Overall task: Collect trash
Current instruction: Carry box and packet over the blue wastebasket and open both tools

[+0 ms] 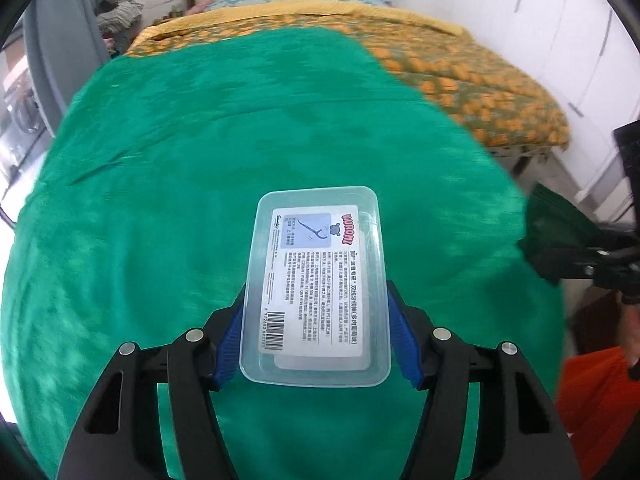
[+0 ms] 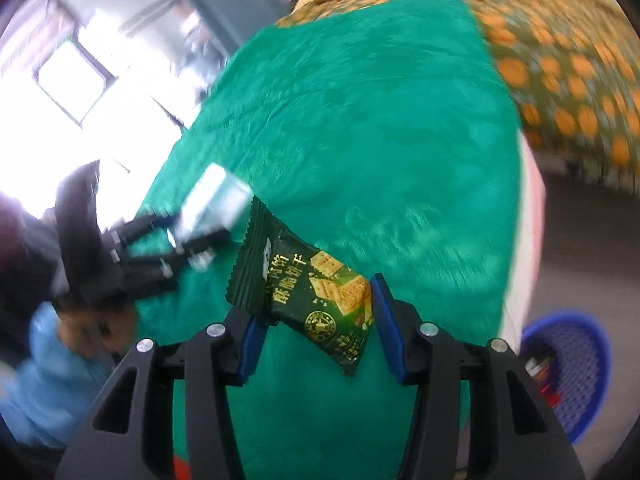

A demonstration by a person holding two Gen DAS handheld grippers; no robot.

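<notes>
My left gripper (image 1: 316, 344) is shut on a clear plastic box (image 1: 316, 284) with a white printed label, held above the green cloth (image 1: 180, 200). It also shows in the right wrist view (image 2: 192, 248), with the box (image 2: 214, 200) in it. My right gripper (image 2: 314, 320) is shut on a dark green cracker wrapper (image 2: 308, 288), held above the green cloth (image 2: 380, 140). The right gripper also shows at the right edge of the left wrist view (image 1: 560, 256), holding the wrapper (image 1: 556, 224).
A blue mesh basket (image 2: 568, 376) with some items in it stands on the floor at the lower right. An orange-patterned blanket (image 1: 472, 76) covers the bed beyond the green cloth. An orange-red thing (image 1: 596, 408) lies at the lower right. White cabinets (image 1: 560, 20) line the right wall.
</notes>
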